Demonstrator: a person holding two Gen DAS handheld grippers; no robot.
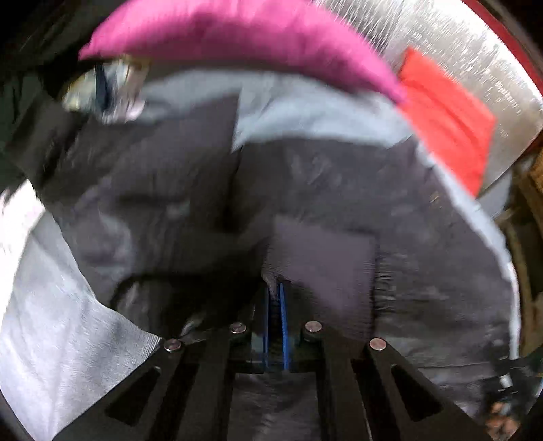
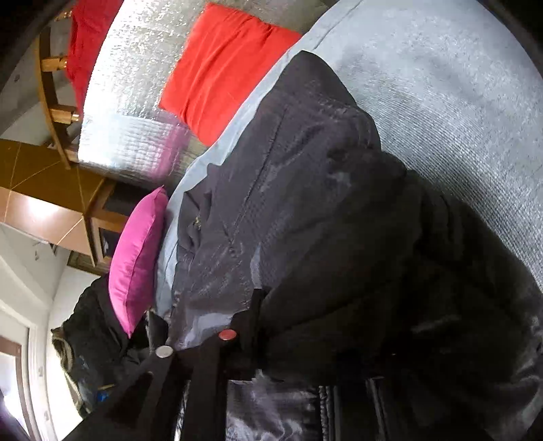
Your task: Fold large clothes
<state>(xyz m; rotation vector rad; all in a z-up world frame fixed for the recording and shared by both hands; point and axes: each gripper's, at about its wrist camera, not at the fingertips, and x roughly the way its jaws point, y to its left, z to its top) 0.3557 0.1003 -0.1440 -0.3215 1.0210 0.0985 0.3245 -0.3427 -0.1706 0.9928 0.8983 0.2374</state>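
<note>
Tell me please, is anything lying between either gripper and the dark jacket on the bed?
Nothing visible does. The left gripper is already shut on a fold of the dark jacket. The right gripper sits right against the jacket, though its fingertips are hidden in the fabric. The pink cushion and red cushion lie beyond the jacket.

A silvery quilted mat [image 2: 475, 112] covers the bed. Directly on it lies a pale blue sheet [image 2: 339, 30], and a dark padded jacket [image 2: 305, 203] is spread over that sheet. On the far side a red cushion [image 2: 220, 68] and a magenta cushion [image 2: 139, 257] rest by the sheet's edge.
</note>
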